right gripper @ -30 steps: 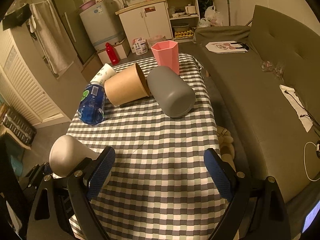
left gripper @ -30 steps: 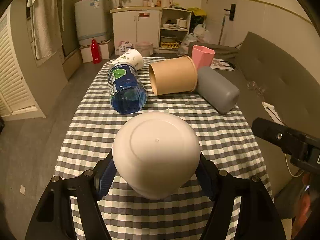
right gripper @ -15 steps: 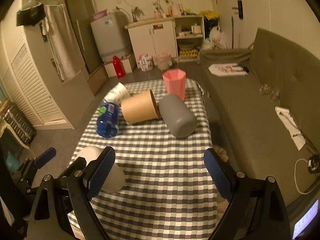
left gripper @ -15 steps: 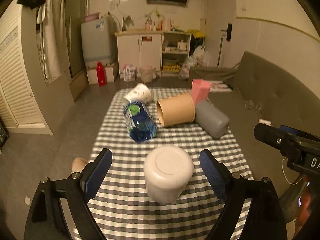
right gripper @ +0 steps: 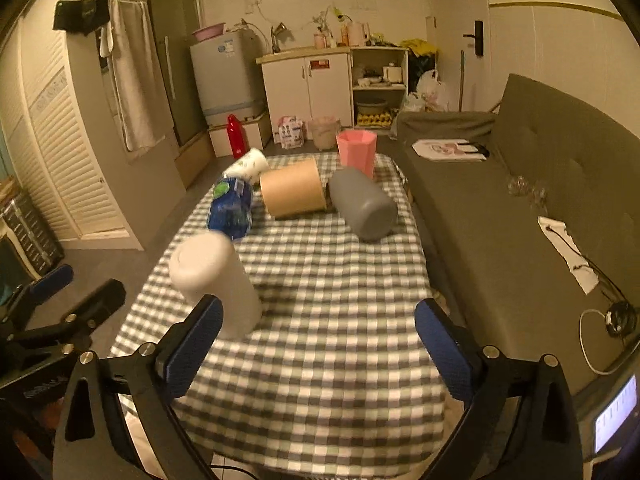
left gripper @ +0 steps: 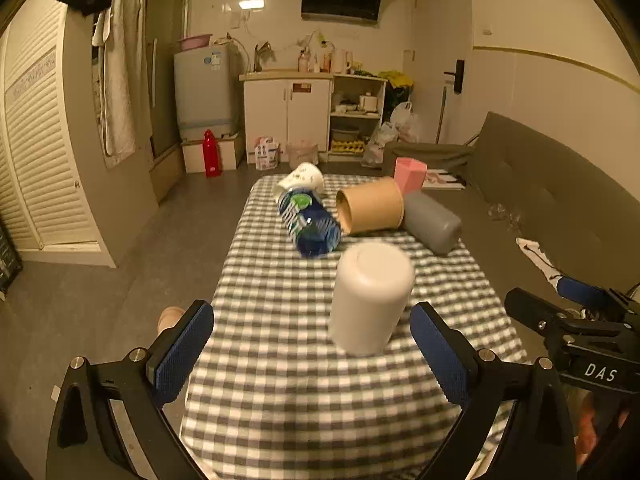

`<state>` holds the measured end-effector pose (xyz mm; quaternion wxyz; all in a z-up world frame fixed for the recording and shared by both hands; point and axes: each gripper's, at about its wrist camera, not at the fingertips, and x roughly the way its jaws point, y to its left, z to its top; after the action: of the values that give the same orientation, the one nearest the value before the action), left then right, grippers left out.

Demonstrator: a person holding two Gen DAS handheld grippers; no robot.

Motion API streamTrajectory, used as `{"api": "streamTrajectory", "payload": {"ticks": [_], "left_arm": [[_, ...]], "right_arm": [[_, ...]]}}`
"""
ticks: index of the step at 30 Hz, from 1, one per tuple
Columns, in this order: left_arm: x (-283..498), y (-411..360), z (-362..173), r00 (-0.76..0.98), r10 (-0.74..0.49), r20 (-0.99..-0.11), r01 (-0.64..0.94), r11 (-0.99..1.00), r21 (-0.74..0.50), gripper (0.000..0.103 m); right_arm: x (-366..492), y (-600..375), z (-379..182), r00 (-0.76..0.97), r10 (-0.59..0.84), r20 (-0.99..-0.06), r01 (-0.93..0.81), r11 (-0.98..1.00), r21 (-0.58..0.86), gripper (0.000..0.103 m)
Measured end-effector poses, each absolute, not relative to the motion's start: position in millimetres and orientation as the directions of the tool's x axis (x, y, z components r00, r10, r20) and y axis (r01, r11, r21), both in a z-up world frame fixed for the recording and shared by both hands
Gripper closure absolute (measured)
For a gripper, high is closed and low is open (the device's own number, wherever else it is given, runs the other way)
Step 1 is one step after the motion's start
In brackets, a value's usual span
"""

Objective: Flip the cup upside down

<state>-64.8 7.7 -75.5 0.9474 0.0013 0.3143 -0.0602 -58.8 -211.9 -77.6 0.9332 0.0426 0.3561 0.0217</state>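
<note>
I see a grey sofa (right gripper: 532, 184) along the right side of the table (left gripper: 320, 380), which is covered in a grey-and-white checked cloth. At the far end of the table a brown paper cup (left gripper: 370, 205) lies on its side, mouth facing the left wrist camera. Touching it on the right lies a grey cup (left gripper: 432, 222), also on its side. To the left of the brown one lies a blue water bottle (left gripper: 310, 224), with a white printed paper cup (left gripper: 302, 176) tipped over just behind it. A pink faceted cup (right gripper: 356, 152) stands upright at the far right edge.

The white cup (left gripper: 370, 296) stands upside down on the cloth, base up, nearer than the bottle and well apart from the far group. Nothing touches it.

My left gripper (left gripper: 312, 346) has its jaws spread wide, holding nothing; the white cup stands ahead of the gap, nearer the right finger. My right gripper (right gripper: 318, 346) is likewise spread wide and empty, with the white cup just beyond its left finger.
</note>
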Motion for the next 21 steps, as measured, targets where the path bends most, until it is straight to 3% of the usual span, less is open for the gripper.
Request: {"api": "streamTrajectory", "payload": {"ticks": [21], "left_arm": [[-73.3,20.3,-79.2,0.796,-0.076,-0.600,0.066,0.997,-0.038,0.001]], "right_arm": [[-62.3,-199.3,-84.4,0.736,0.055,-0.675,-0.013,0.998,0.068,0.000]]}}
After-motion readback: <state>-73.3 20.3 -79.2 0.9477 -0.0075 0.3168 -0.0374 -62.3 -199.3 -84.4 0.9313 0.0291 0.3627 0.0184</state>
